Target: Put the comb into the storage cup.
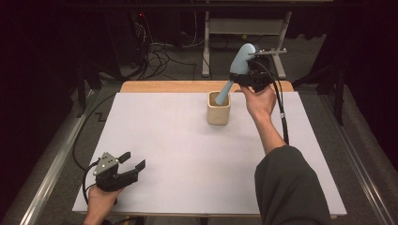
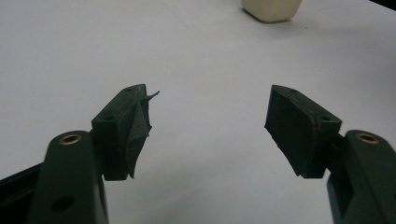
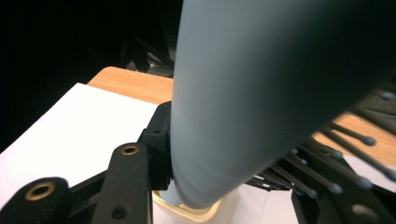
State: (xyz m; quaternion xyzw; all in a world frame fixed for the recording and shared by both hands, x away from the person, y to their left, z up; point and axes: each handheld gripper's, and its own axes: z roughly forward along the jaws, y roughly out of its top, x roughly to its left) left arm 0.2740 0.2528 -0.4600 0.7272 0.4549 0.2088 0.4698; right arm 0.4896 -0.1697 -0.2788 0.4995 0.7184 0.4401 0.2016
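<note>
A pale blue hairbrush is clamped in my right gripper, which is shut on its head above the table's far edge. The brush's handle slants down into a cream square cup. In the right gripper view the brush is close up, with its dark bristles to the right and the cup's rim below. My left gripper rests near the front left of the table, open and holding nothing. In the left gripper view its jaws stand wide apart, with the cup far ahead.
A white sheet covers the table, and a strip of wood shows along its far edge. Cables and a grey table frame lie on the floor behind. Dark surroundings close in on both sides.
</note>
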